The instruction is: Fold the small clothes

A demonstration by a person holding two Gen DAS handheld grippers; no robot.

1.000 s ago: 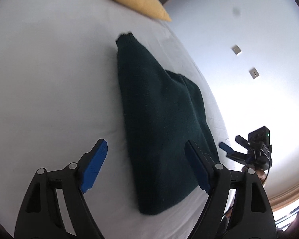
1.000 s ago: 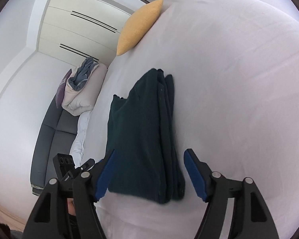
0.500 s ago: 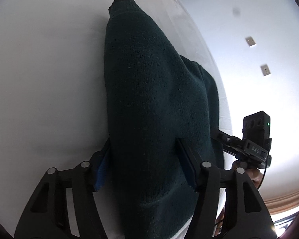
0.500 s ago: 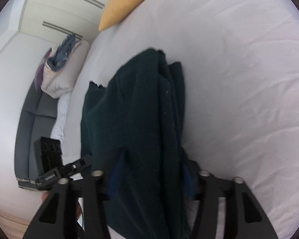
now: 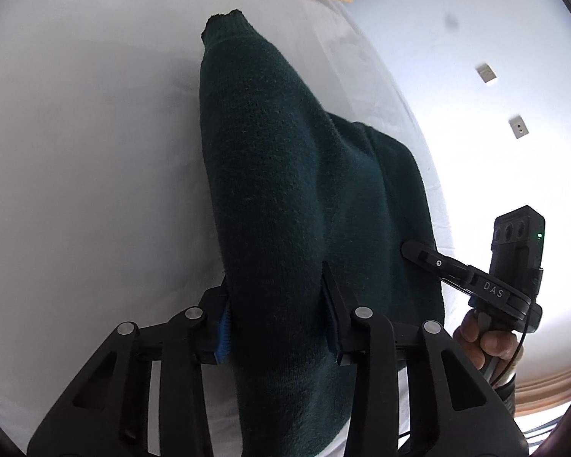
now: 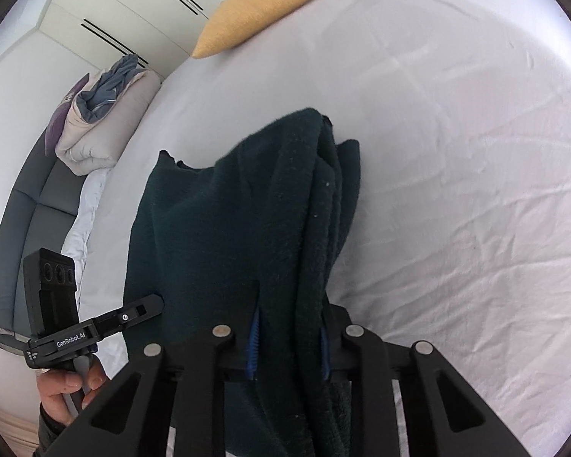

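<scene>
A dark green knitted sweater [image 5: 285, 171], folded into a long strip, lies on the white bed sheet [image 5: 76, 152]. My left gripper [image 5: 278, 325] is closing on the strip's near end, and its blue pads press the bunched knit from both sides. In the right wrist view the same sweater [image 6: 228, 228] shows its stacked folded edges at the right. My right gripper [image 6: 287, 342] is closing on that thick edge, with its pads against the fabric. The two grippers hold the near end side by side.
A yellow pillow [image 6: 262, 3] lies at the far end of the bed sheet [image 6: 456, 152]. A pile of bedding [image 6: 99, 114] sits on a grey sofa [image 6: 26, 221] beyond the bed's left edge. A person's hand [image 5: 483, 339] grips the right tool's handle.
Both grippers came forward over the sweater's near end and narrowed from wide open onto the fabric. The knit now bunches up between each pair of pads.
</scene>
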